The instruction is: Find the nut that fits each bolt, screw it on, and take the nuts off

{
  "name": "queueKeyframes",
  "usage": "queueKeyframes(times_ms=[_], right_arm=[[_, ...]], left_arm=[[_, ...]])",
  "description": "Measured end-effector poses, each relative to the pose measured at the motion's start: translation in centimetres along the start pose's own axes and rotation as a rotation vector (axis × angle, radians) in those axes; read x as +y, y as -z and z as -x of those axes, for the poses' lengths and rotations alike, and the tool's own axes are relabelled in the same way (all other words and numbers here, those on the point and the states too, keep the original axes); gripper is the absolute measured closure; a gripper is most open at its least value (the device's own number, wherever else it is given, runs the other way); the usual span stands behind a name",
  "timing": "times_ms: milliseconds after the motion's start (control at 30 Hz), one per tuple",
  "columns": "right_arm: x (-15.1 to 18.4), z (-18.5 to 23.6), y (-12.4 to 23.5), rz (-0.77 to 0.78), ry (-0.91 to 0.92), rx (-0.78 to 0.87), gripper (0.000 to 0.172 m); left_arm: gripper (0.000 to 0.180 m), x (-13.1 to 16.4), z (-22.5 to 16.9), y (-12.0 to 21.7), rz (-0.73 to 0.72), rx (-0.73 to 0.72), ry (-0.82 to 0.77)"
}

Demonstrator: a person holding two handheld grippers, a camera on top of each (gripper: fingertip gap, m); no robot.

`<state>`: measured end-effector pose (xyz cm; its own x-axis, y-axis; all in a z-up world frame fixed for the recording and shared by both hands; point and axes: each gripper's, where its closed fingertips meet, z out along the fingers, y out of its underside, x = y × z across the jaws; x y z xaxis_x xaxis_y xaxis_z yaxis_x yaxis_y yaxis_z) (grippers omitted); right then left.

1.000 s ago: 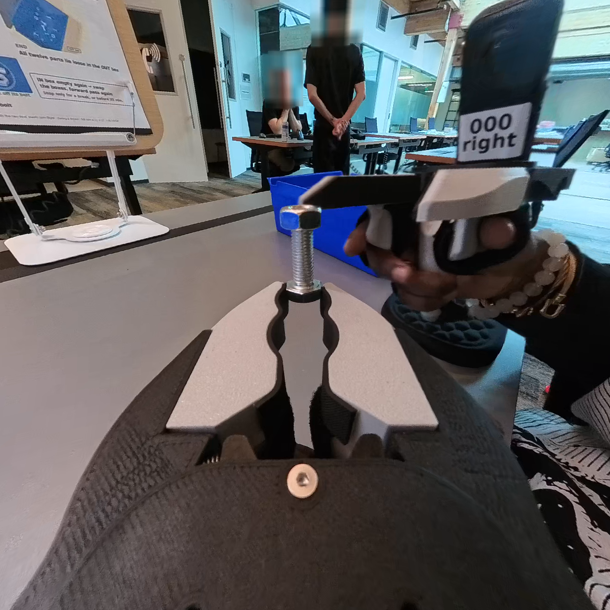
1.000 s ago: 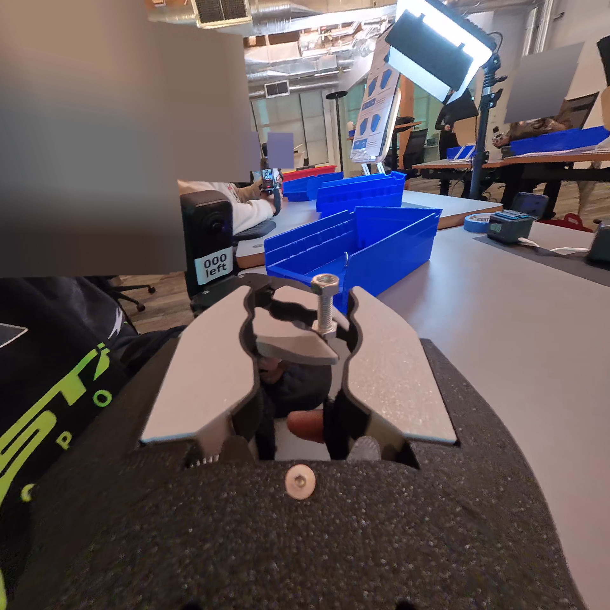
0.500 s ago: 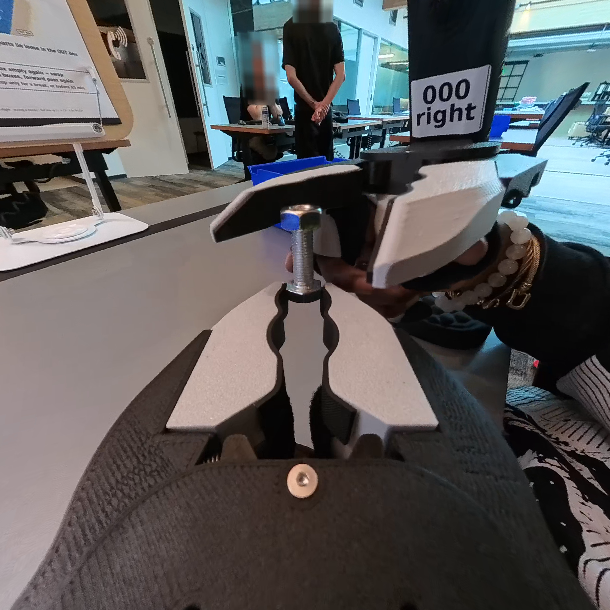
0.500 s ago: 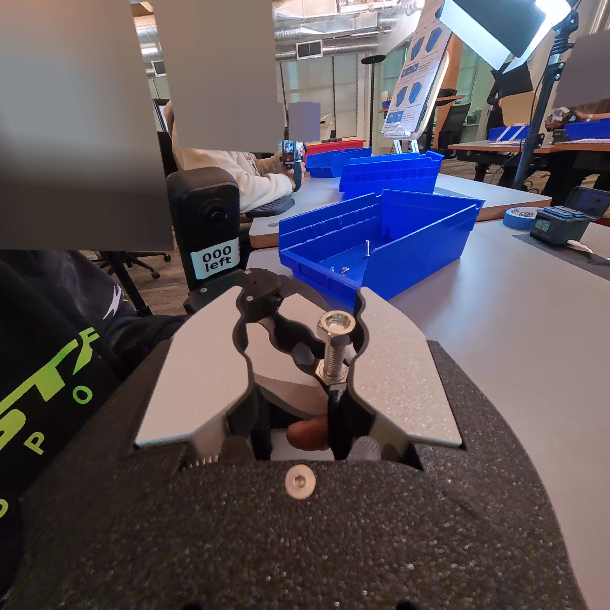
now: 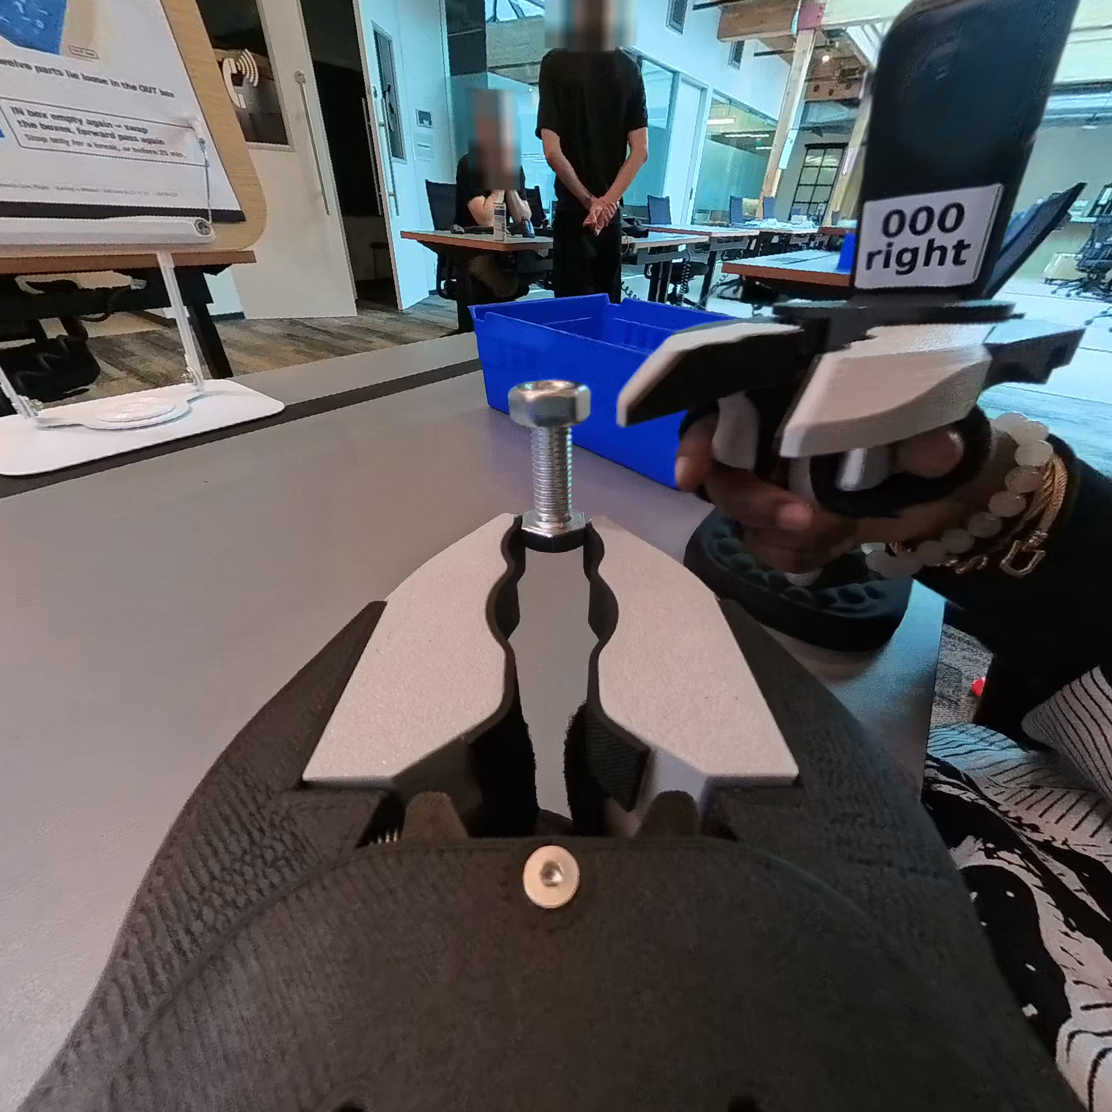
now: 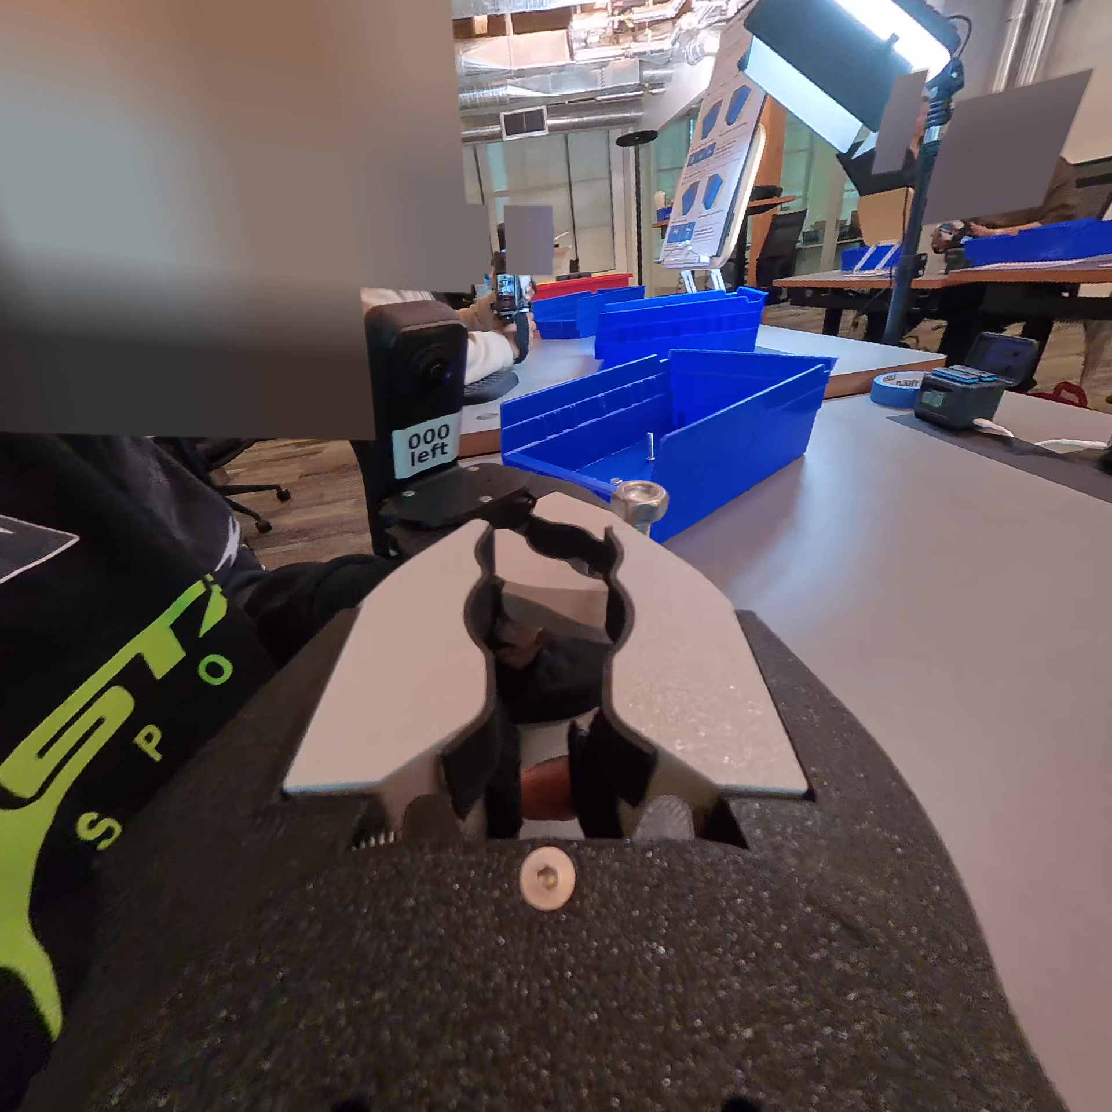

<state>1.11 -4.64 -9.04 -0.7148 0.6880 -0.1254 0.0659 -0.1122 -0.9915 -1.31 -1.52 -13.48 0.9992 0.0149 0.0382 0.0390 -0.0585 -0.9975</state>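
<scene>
While the left tongs (image 5: pixel 552 535) clench a single silver nut (image 5: pixel 552 525) at their tips, the one bolt (image 5: pixel 550 457) threaded into it stands upright, long axis vertical, hexagonal head (image 5: pixel 549 404) at the top and threaded shank running down into the nut. Both fingertips press the nut's flats (the lower end of the shank is hidden between them). The assembly is held above the grey tabletop (image 5: pixel 253 541), in front of a blue bin (image 5: pixel 577 373). The right tongs (image 5: pixel 710 385) lie level to the right of the bolt head, beside it and apart from it, jaws parted with nothing between them. Seen from the right wrist, the same bolt head (image 6: pixel 641 500) shows just beyond the right fingertip (image 6: pixel 626 553), outside the gap. Inside the nearest bin (image 6: pixel 746 445) one small bolt (image 6: pixel 649 446) stands on end and one small silvery piece (image 6: pixel 614 479) lies near the front wall. Three further blue bins (image 6: pixel 680 319) sit on the table behind.
</scene>
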Motion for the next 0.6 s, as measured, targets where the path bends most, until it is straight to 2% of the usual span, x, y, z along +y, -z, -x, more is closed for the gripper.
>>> queueKeyframes(times_ms=[100,200,333,600], right_arm=[[-0.1,-0.7,0.4,-0.02,0.004,0.038,0.14],[-0.6,-1.7,-0.3,-0.048,0.002,0.064,0.122],[-0.3,-1.9,-2.3,-0.01,0.016,0.029,0.11],[0.3,-1.3,-4.2,0.067,0.041,-0.03,0.114]], left_arm=[[0.162,0.0,0.0,0.0,0.001,0.001,-0.005],[0.162,0.0,-0.1,0.0,0.001,0.003,-0.012],[0.162,0.2,-0.3,-0.1,0.013,0.008,-0.028],[0.162,0.3,-0.4,-0.2,0.019,0.014,-0.035]])
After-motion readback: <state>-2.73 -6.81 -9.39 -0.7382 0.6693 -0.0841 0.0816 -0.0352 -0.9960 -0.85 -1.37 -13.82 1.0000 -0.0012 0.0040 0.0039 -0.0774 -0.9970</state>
